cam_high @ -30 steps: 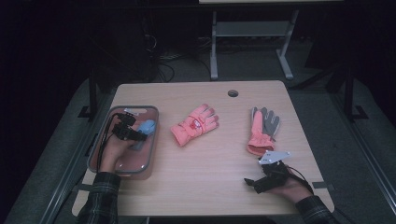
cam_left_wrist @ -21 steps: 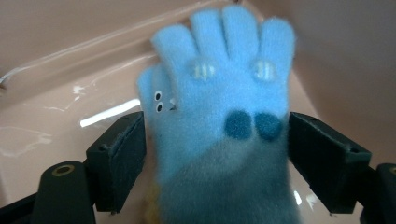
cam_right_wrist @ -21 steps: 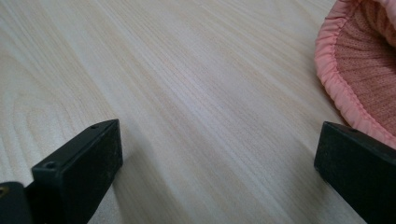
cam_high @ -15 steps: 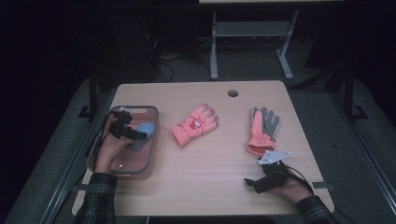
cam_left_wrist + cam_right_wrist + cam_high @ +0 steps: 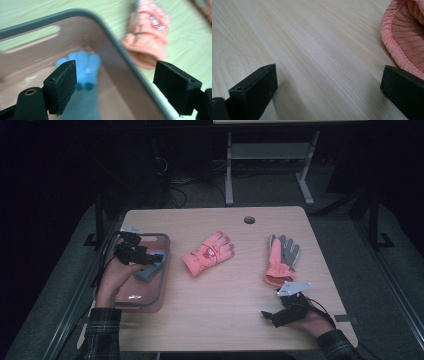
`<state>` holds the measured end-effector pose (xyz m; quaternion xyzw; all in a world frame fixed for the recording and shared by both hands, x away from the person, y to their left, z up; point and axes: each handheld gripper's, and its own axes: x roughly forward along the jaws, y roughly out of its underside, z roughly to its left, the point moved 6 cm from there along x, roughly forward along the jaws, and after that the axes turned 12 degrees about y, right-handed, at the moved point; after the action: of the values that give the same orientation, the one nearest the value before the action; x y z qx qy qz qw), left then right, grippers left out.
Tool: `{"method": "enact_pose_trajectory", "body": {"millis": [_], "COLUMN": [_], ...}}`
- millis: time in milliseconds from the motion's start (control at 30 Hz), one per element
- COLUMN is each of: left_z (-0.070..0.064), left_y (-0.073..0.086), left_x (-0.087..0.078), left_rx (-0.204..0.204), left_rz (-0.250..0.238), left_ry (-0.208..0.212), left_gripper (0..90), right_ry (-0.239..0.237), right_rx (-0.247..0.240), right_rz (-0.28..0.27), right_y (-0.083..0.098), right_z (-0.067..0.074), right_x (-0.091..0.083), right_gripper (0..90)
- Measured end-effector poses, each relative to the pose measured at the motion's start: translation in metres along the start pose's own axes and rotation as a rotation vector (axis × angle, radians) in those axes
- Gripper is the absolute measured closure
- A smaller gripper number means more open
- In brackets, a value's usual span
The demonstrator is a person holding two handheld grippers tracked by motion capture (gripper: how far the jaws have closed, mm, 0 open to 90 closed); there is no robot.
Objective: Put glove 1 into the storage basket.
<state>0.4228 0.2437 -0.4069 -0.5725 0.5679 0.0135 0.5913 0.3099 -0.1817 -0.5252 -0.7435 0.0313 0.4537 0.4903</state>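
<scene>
The left gripper (image 5: 159, 258) hangs over the pink bin (image 5: 165, 245), jaws just opened wide with nothing between them; the blue glove (image 5: 83, 67) lies inside. The right gripper (image 5: 267, 316) rests wide open near the grey-and-pink glove (image 5: 280, 260). Risk: reaching for the pink glove (image 5: 207, 254), the left jaws could clip the bin's rim.

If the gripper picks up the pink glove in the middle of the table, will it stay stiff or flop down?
The pink glove would probably flop: it looks like soft padded fabric, lying flat with a gathered cuff. It likely weighs little for its size. It should not roll or slide much, since cloth tends to cling to the wooden table.
</scene>
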Motion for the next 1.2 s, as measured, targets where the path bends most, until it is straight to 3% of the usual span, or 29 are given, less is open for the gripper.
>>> {"method": "enact_pose_trajectory", "body": {"millis": [300,667,1000,1067,1200], "left_z": [-0.036,-0.078,-0.111,-0.117,-0.13], "left_y": [-0.004,0.004,0.028,0.031,0.038], "left_x": [0.014,0.042,0.069,0.07,0.076], "left_rx": [0.07,0.129,0.21,0.241,0.271], "left_rz": [0.012,0.059,0.08,0.07,0.062], "left_ry": [0.084,0.13,0.133,0.119,0.129], "left_gripper": [18.3,18.3,18.5,18.7,18.7], "right_ry": [0.0,0.0,0.0,0.001,0.002], "right_rx": [0.0,0.0,0.0,0.002,0.002], "right_rz": [0.0,0.0,0.0,0.001,0.0], "right_y": [0.0,0.0,0.0,0.0,0.0], "right_z": [0.0,0.0,0.0,0.0,0.0], "right_x": [0.0,0.0,0.0,0.0,0.0], "right_gripper": [0.5,0.5,0.5,0.5,0.5]}}
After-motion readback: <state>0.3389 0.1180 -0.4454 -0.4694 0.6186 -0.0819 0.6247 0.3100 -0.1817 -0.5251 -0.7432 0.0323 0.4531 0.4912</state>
